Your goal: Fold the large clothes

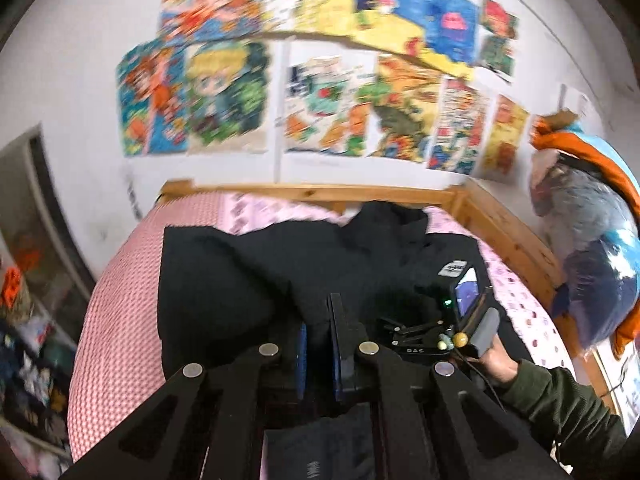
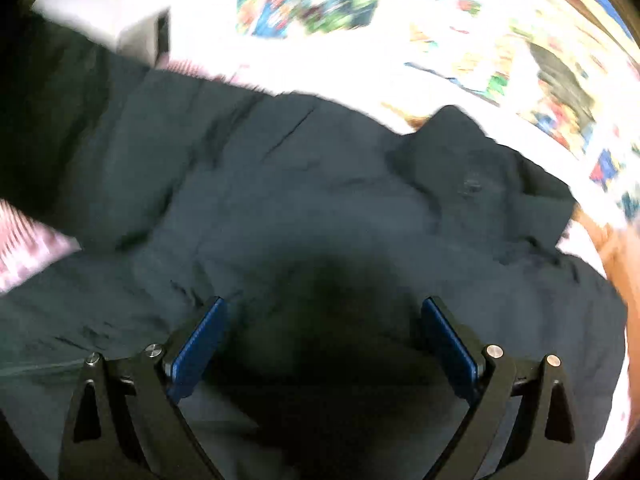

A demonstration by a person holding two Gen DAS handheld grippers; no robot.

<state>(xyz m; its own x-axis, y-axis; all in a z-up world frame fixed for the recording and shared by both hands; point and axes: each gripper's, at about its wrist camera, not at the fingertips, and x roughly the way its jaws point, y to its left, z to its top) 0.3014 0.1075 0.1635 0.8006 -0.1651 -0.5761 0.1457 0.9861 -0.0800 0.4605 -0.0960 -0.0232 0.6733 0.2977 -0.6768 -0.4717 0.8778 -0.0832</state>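
You had one dark jacket (image 1: pixel 248 272) spread on the bed (image 1: pixel 116 320). Your left hand-held gripper (image 1: pixel 318 344) was clamped on a fold of it at 6 o'clock; your right hand-held gripper (image 2: pixel 324 344) gaped, empty. Posters (image 1: pixel 320 80) covered the wall at 12 o'clock.

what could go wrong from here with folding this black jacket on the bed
1. The left gripper is shut on just a pinch of the black jacket; heavy cloth might slip out as it lifts.
2. The right gripper hangs open over the jacket, holding nothing, so a one-sided pull may skew the fold.
3. The collar end is bunched near the wooden bed frame and could get folded in rumpled.
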